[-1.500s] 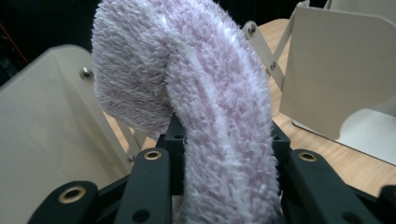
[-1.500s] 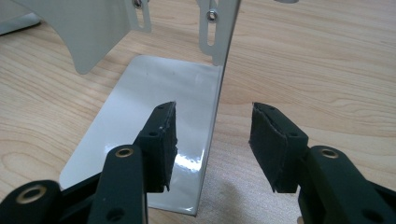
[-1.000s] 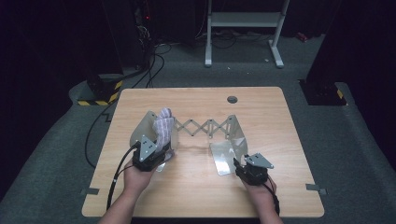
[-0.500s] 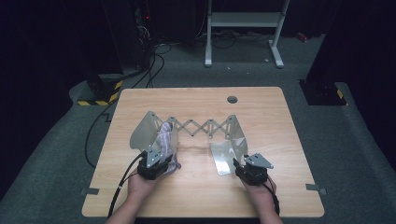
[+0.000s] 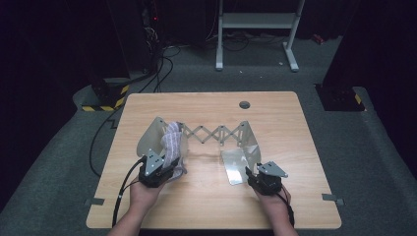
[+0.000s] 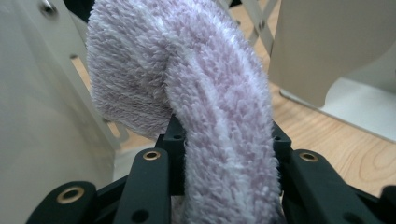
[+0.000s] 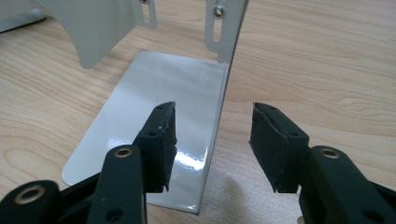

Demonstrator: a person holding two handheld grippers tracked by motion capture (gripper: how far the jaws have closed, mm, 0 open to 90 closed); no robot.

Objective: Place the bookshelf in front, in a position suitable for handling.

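A fluffy lilac cloth (image 5: 172,140) hangs over the left end plate (image 5: 150,137) of a white metal extending rack. My left gripper (image 5: 158,172) is shut on the cloth's near end; in the left gripper view the cloth (image 6: 205,93) runs up from between the black jaws and hides their tips. A scissor lattice (image 5: 214,133) links the left plate to the right end plate (image 5: 248,140). At that plate's near corner my right gripper (image 5: 255,176) stands open. Its jaws straddle the upright plate's edge (image 7: 223,93) without touching it, above the flat base plate (image 7: 154,107).
The rack stands mid-table on a light wooden table (image 5: 295,128) with a cable hole (image 5: 244,104) at the back. Black cables (image 5: 98,147) trail off the left edge. A white metal stand (image 5: 255,29) and dark equipment stand on the floor beyond.
My left hand has drawn back toward the table's near edge with the cloth in its jaws, stretching the cloth off the left plate. The right gripper has kept still.
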